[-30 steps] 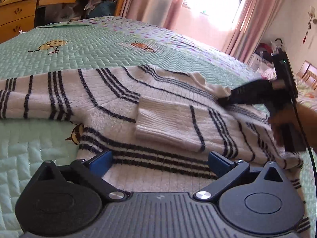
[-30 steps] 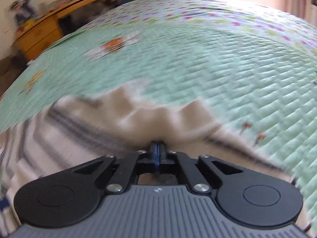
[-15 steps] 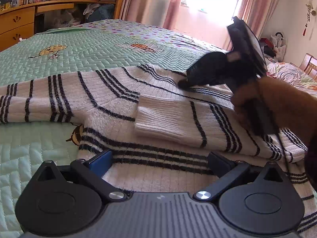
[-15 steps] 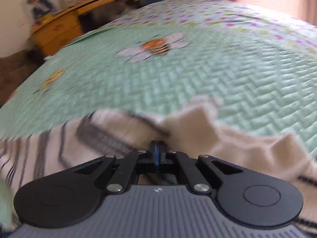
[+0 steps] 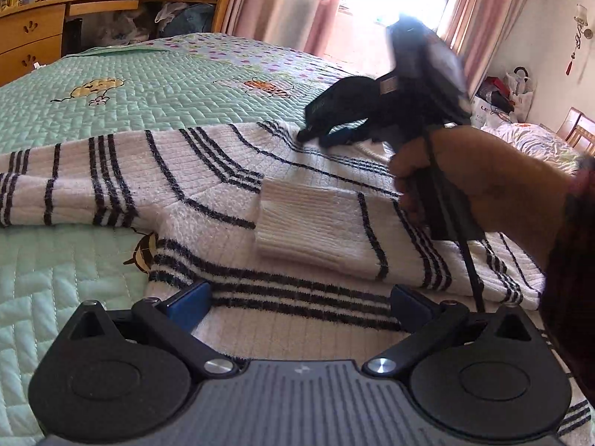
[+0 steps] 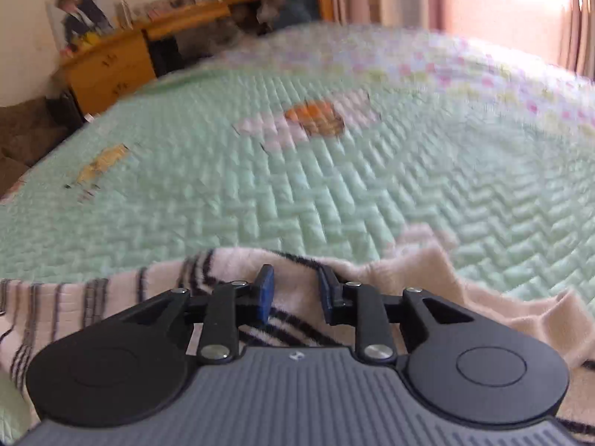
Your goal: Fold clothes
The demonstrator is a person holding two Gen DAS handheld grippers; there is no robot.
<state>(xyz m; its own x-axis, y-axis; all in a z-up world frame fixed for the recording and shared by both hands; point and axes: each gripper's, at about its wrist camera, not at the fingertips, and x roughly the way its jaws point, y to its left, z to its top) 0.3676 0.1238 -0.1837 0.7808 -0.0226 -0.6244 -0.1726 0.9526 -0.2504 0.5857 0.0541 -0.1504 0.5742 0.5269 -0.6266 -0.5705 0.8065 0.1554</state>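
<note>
A white sweater [image 5: 208, 171] with black stripes lies flat on the green quilt [image 5: 148, 85], one sleeve folded across the body with its ribbed cuff [image 5: 308, 219] on top. My left gripper [image 5: 299, 297] hangs open just over the sweater's near hem, with nothing between its fingers. A hand [image 5: 465, 178] holds my right gripper [image 5: 319, 137] at the sweater's far edge. In the right wrist view the right gripper [image 6: 296, 282] has its jaws opening, and the sweater's [image 6: 297, 297] edge lies loose between the blue pads, not pinched.
A wooden desk with drawers [image 5: 29, 33] stands beyond the bed at the left. Pink curtains [image 5: 282, 3] frame a bright window at the back. Bags and a chair [image 5: 576, 126] sit at the far right. The quilt stretches bare beyond the sweater [image 6: 334, 186].
The right gripper carried the sweater's far edge leftward across the body, then its jaws parted and let the fabric go. The left gripper kept still.
</note>
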